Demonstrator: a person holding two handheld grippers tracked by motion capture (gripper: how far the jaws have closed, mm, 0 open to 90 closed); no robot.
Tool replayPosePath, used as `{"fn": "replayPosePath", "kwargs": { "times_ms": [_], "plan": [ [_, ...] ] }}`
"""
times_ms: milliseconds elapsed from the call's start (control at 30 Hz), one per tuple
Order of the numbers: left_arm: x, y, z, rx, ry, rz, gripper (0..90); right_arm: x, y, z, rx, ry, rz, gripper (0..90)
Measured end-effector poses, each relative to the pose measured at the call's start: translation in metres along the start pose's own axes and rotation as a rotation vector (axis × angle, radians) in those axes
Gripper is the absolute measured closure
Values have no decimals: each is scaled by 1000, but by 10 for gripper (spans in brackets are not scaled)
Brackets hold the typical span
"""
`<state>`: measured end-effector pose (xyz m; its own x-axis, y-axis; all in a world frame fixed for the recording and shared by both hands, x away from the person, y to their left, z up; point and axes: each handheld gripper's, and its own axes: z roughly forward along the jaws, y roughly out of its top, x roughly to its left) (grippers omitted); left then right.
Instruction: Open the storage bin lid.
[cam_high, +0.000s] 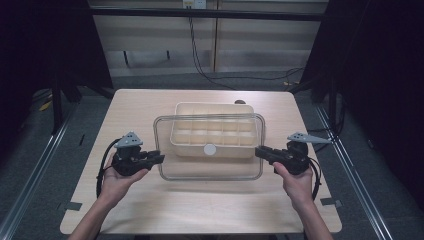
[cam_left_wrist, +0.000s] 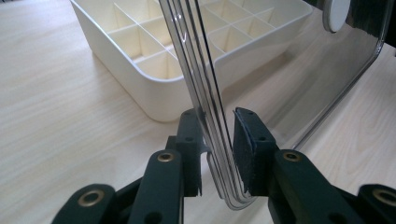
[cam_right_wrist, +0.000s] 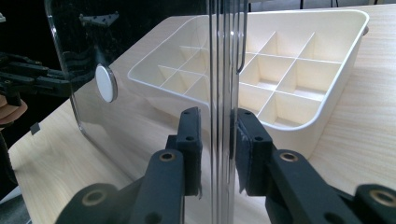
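The clear lid (cam_high: 210, 170) hangs over the near half of the divided tray (cam_high: 215, 112) on the desk (cam_high: 130, 210). The left claw (cam_high: 159, 158) and right claw (cam_high: 259, 151) each clamp an opposite lid edge. The lid appears lifted, not seated; whether fitting or removal remains is unclear.

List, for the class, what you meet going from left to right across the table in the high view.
Left gripper → clear lid held at both short edges, with its white knob at mid-width, overlapping the cream divided tray → right gripper.
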<state>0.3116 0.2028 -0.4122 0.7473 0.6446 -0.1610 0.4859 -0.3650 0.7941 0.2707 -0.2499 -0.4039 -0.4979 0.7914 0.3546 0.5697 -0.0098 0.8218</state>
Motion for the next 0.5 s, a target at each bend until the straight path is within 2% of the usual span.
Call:
{"fn": "replayPosePath", "kwargs": {
  "times_ms": [400, 500],
  "plan": [
    [-9, -10, -10, 9, -12, 10, 733, 9, -9, -10, 8, 17, -13, 740],
    [-10, -14, -12, 16, -26, -8, 734, 11, -11, -11, 10, 23, -12, 740]
  ]
}}
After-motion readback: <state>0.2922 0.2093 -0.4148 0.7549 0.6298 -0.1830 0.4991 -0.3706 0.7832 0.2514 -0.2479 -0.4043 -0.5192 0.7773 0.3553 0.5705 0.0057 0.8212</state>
